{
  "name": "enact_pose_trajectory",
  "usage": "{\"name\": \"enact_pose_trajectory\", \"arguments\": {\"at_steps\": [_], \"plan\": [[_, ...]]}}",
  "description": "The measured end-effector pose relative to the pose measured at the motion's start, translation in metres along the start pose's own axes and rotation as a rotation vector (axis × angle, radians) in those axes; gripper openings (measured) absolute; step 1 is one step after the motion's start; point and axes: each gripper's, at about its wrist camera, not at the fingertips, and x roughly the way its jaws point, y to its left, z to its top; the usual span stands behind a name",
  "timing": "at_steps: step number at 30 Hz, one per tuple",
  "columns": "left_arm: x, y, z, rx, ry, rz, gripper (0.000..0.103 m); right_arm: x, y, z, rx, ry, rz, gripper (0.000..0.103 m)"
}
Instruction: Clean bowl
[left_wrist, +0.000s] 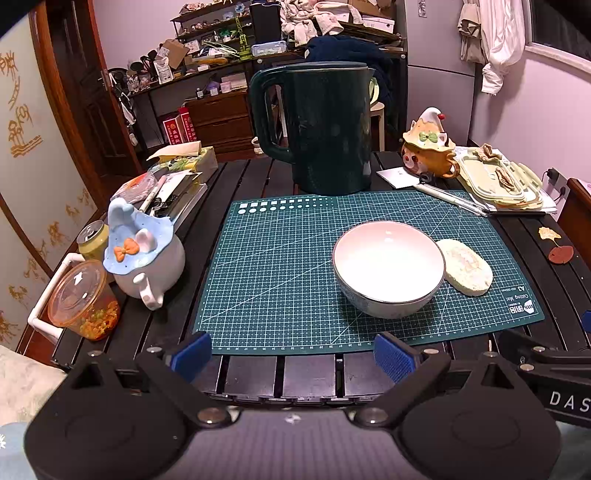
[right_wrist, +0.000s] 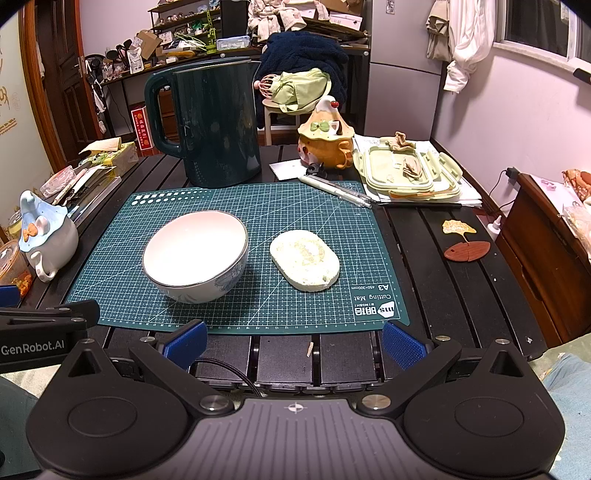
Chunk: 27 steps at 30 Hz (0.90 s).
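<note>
Bowl (right_wrist: 195, 254) — well beyond both grippers' spread fingers (right_wrist: 184, 343)

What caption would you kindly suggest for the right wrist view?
Open right hand-held gripper faces an empty white bowl and a sponge lying apart on a green cutting mat.

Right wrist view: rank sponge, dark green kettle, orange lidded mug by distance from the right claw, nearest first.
1. Sponge: on the cutting mat, just ahead of the open right claw, slightly right.
2. Dark green kettle: behind the mat's far edge, left of centre.
3. Orange lidded mug: beyond the mat's far right corner, a little farther back than the kettle.
</note>
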Motion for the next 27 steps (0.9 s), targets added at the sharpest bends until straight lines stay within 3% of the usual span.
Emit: {"name": "enact_pose_trajectory", "arguments": {"at_steps": [10, 14, 17, 20, 27], "plan": [[0.002, 0.008, 0.013, -0.052, 0.033, -0.013, 0.095, 0.0, 0.0, 0.0, 0.008, 0.003, 0.002, 0.102], [-0.009, 0.026, 0.039, -0.159, 0.029, -0.073, 0.095, 0.0, -0.005, 0.002, 0.033, 0.004, 0.008, 0.102], [-0.011, 0.029, 0.066, -0.167, 0.001, -0.096, 0.095, -0.001, -0.01, 0.003, 0.065, 0.004, 0.025, 0.102], [0.013, 0.018, 0.09, -0.108, 0.035, -0.097, 0.095, -0.003, -0.017, 0.004, 0.098, -0.007, 0.058, 0.102], [0.082, 0.01, 0.098, -0.158, 0.199, -0.149, 0.087, 0.002, -0.031, 0.004, 0.17, 0.011, 0.099, 0.091]]}}
